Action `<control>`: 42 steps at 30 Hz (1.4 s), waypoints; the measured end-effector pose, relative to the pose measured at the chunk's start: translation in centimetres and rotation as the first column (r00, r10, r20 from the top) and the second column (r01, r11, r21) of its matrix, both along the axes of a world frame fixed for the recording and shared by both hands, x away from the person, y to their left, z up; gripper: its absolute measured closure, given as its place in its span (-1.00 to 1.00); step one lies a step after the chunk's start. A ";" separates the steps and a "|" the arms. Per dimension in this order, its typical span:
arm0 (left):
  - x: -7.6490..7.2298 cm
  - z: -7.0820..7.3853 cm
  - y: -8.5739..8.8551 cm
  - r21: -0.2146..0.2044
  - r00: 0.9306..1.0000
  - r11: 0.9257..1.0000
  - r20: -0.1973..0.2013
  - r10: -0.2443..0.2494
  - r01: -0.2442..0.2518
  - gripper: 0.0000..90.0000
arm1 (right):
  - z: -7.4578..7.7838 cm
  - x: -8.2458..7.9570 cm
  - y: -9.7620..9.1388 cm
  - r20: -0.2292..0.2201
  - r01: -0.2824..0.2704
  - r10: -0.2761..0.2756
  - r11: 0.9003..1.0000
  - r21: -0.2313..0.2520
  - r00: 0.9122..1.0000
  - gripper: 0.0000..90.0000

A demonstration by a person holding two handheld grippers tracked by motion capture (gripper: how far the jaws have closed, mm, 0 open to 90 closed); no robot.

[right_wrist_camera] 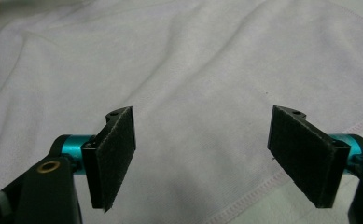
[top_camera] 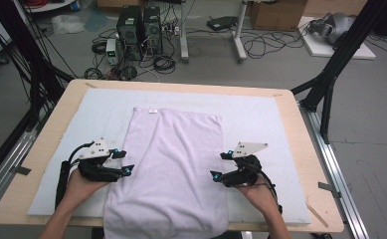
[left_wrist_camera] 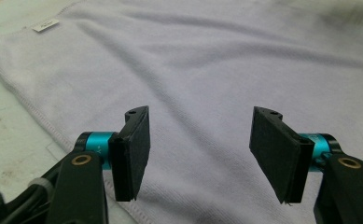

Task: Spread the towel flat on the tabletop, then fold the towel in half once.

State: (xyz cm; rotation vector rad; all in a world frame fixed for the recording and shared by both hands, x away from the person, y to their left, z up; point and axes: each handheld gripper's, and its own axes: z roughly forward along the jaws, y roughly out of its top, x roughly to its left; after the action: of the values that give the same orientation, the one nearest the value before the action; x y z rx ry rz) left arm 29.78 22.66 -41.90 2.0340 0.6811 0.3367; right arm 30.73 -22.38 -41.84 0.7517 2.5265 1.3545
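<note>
A pale lilac towel (top_camera: 173,164) lies flat along the middle of the table, its near end hanging over the front edge. A small white label (top_camera: 152,111) marks its far edge. My left gripper (top_camera: 123,162) sits at the towel's left edge, jaws open, nothing between them; the left gripper view has the towel (left_wrist_camera: 216,70) and its hem under the pads. My right gripper (top_camera: 221,165) rests at the towel's right edge, jaws open and empty; in the right gripper view the towel (right_wrist_camera: 193,79) spreads ahead with its hem at lower right.
A white mat (top_camera: 260,124) covers the wooden table (top_camera: 300,149). Black frame legs (top_camera: 330,84) stand at the right and left of the table. Computers and cables (top_camera: 141,35) sit on the floor beyond the far edge.
</note>
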 end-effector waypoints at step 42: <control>10.5 2.5 0.4 -0.041 0.995 0.995 -0.001 0.096 -0.096 0.09 | 3.1 11.6 0.3 -0.006 0.073 -0.073 0.996 -0.045 0.997 -0.25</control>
State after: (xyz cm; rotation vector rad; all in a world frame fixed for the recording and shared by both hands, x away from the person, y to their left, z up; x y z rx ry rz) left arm 40.23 23.03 -39.36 1.9663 0.7805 0.3762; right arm 42.33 -22.07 -38.70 0.8335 2.5005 1.2706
